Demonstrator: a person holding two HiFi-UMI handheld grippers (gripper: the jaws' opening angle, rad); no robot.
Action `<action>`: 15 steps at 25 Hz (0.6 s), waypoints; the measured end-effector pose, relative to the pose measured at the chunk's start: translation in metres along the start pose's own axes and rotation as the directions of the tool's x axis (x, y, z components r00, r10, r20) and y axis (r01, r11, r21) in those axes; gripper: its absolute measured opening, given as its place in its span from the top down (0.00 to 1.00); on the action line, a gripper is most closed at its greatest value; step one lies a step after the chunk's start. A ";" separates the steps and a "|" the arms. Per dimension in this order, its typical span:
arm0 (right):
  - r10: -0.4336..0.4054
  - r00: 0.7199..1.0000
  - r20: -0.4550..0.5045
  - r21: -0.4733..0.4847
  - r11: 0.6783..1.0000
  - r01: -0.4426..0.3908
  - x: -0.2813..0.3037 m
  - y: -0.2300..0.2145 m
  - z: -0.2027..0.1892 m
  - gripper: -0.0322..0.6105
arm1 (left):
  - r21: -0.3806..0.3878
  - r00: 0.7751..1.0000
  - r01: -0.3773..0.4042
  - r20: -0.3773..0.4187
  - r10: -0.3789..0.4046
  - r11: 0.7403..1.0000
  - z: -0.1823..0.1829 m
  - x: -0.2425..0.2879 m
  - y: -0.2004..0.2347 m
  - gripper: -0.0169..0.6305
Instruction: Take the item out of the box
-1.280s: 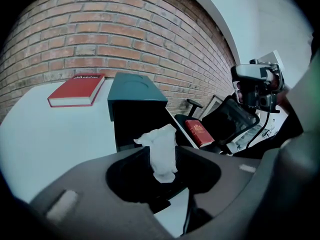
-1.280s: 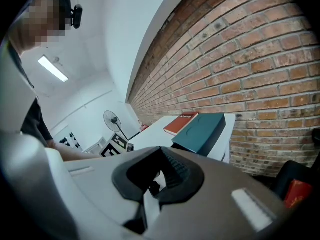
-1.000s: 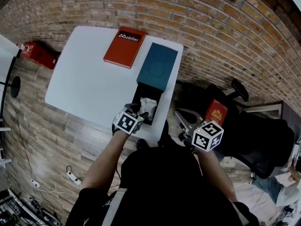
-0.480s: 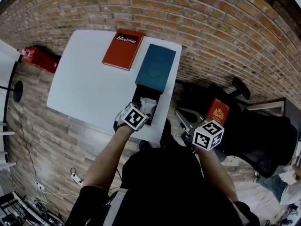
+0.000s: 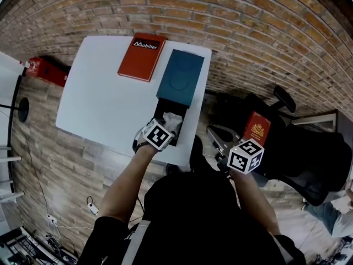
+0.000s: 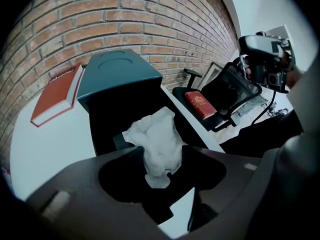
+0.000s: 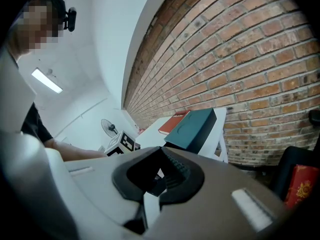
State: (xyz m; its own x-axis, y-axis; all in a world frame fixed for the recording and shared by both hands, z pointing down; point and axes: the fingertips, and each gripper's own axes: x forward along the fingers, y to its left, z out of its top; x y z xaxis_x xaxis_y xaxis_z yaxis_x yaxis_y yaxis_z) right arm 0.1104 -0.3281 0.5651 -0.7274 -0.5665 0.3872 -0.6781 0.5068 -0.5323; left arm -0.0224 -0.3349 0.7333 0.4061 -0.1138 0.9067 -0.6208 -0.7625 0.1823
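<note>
An open black box (image 5: pixel 160 112) stands at the white table's (image 5: pixel 105 104) near right edge. Its teal lid (image 5: pixel 179 81) lies tilted over its far end. A crumpled white item (image 5: pixel 172 120) lies inside the box. My left gripper (image 5: pixel 167 126) hovers over the box's near end. In the left gripper view the white item (image 6: pixel 157 144) reaches down between the wide-set jaws of that gripper (image 6: pixel 162 156). The jaws are closing and the pads do not press on it. My right gripper (image 5: pixel 225 144) hangs off the table to the right, with its tips (image 7: pixel 160 151) together on nothing.
A red book (image 5: pixel 139 57) lies flat at the table's far side, left of the lid. A small red booklet (image 5: pixel 255 130) rests on a black office chair (image 5: pixel 298 159) right of the table. A brick wall runs behind. A red object (image 5: pixel 47 70) sits on the floor at left.
My left gripper has crept a little forward and right over the box's near end, closer over the white item. The right gripper has hardly moved.
</note>
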 end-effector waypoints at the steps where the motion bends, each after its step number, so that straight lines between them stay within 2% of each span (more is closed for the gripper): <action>1: 0.002 1.000 0.001 0.001 1.000 -0.002 0.000 0.000 0.000 0.95 | 0.002 1.000 -0.002 -0.003 0.002 1.000 0.000 0.000 0.000 0.58; 6: 0.011 1.000 0.005 -0.007 1.000 -0.011 -0.001 0.000 0.005 0.95 | 0.004 1.000 0.007 0.017 -0.007 1.000 0.003 0.000 -0.006 0.63; 12: 0.018 1.000 0.007 -0.028 0.999 -0.017 -0.005 0.006 0.011 0.95 | -0.041 0.998 -0.005 0.062 0.007 0.999 0.005 -0.017 -0.002 0.69; 15: 0.019 1.000 0.007 -0.037 0.999 -0.019 -0.008 0.009 0.011 0.95 | -0.071 0.993 0.004 0.119 0.004 0.997 0.009 -0.028 -0.003 0.70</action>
State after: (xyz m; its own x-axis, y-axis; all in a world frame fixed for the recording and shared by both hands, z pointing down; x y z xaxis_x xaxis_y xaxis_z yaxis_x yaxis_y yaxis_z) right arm 0.1116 -0.3261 0.5487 -0.7394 -0.5615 0.3716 -0.6678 0.5411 -0.5112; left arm -0.0260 -0.3355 0.7040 0.4802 -0.1920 0.8559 -0.6654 -0.7155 0.2128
